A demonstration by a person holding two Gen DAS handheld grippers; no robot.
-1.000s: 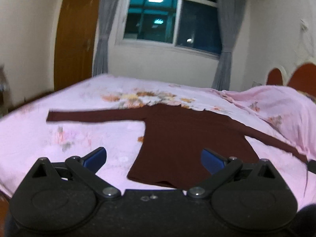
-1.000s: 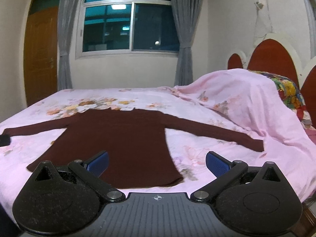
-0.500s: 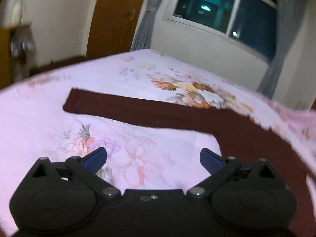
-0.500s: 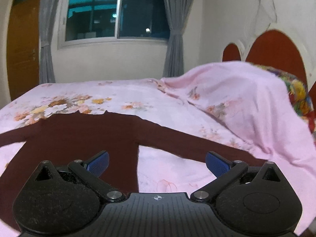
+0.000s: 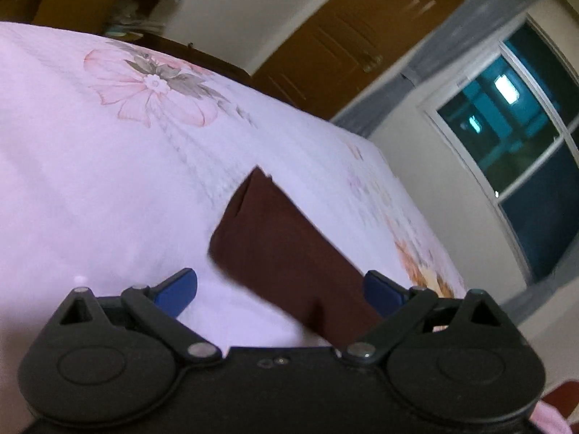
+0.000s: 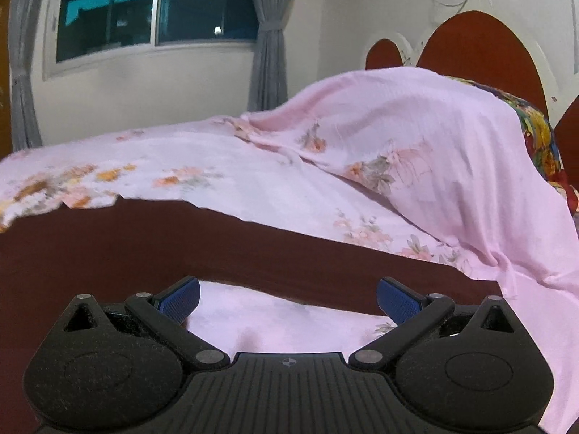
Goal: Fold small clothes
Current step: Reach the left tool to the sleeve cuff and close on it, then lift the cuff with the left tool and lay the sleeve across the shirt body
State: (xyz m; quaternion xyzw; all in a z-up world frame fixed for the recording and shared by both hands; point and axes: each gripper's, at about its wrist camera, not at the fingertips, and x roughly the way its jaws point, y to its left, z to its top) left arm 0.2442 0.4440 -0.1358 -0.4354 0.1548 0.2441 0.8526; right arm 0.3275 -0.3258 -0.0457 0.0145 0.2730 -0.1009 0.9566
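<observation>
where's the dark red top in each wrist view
Left wrist: only one sleeve of the top shows, running diagonally from centre down toward the right blue pad of the open left tongs; its cuff end points up-left.
Right wrist: the top fills the left and middle, its other sleeve stretching right just above the open right tongs.
Shared landmark: the window with grey curtains.

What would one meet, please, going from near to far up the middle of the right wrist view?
Right gripper → maroon sleeve → pink floral bedsheet → wall under the window → window.
</observation>
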